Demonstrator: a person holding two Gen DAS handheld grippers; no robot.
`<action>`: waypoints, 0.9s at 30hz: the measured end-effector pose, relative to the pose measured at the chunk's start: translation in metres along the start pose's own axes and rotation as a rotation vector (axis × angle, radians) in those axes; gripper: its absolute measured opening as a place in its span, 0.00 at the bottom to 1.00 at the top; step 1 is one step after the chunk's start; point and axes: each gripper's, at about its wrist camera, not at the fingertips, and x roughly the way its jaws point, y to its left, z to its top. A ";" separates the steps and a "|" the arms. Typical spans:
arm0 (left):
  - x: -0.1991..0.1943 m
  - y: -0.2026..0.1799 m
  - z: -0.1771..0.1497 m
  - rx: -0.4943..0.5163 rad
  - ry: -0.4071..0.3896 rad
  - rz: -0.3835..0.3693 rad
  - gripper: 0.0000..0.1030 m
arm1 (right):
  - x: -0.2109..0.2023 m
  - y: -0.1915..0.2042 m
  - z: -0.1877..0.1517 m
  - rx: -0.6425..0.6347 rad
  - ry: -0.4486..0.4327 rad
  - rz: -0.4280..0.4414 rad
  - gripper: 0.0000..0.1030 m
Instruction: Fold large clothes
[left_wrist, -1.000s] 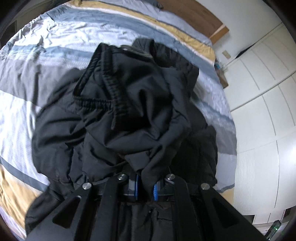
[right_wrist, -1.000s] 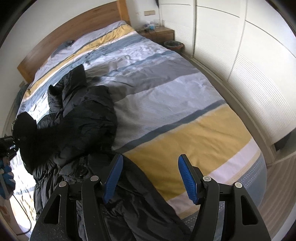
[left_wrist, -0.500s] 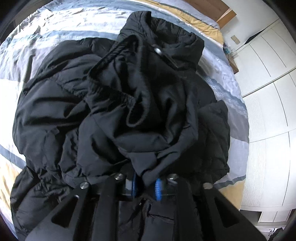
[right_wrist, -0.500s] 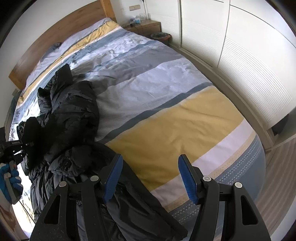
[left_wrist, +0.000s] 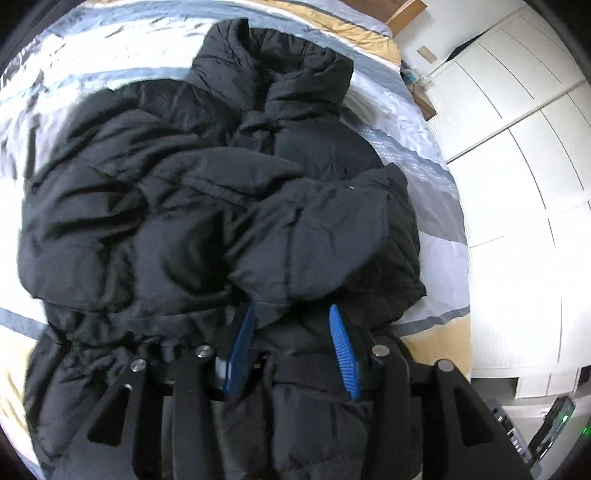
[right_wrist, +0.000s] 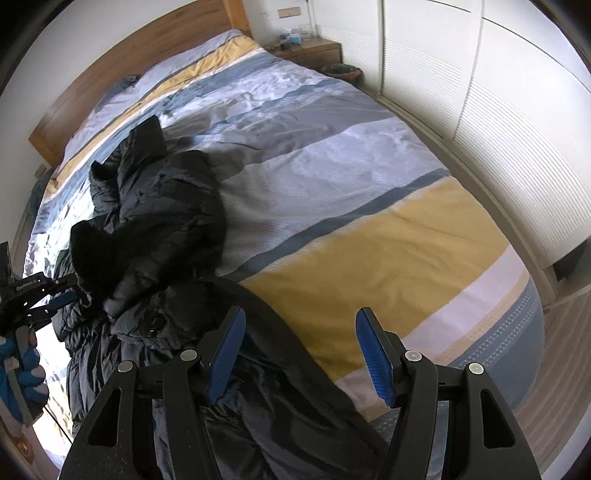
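A black puffer jacket (left_wrist: 221, 221) lies spread on the bed (right_wrist: 369, 240), on its striped cover of grey, white, blue and yellow. Its collar (left_wrist: 273, 62) points toward the wooden headboard (right_wrist: 147, 62), and one sleeve (left_wrist: 314, 240) is folded across the chest.

The left hand-held gripper (left_wrist: 291, 332) hangs over the jacket's lower half. Its jaws have just been opening; the sleeve's end sits between the blue pads (left_wrist: 343, 347), which stand clear of the cloth.

The right hand-held gripper (right_wrist: 299, 350) is open, with nothing between its pads, above the jacket's hem at the near edge of the bed. White wardrobe doors (right_wrist: 498, 129) run along the far side.
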 end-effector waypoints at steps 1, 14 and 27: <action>-0.005 0.005 -0.001 0.005 -0.008 0.009 0.40 | 0.001 0.007 0.001 -0.011 0.001 0.006 0.60; -0.079 0.142 0.002 -0.066 -0.136 0.182 0.40 | 0.028 0.169 -0.007 -0.302 0.037 0.143 0.60; -0.089 0.196 0.017 -0.093 -0.182 0.203 0.40 | 0.054 0.357 -0.005 -0.655 0.029 0.294 0.60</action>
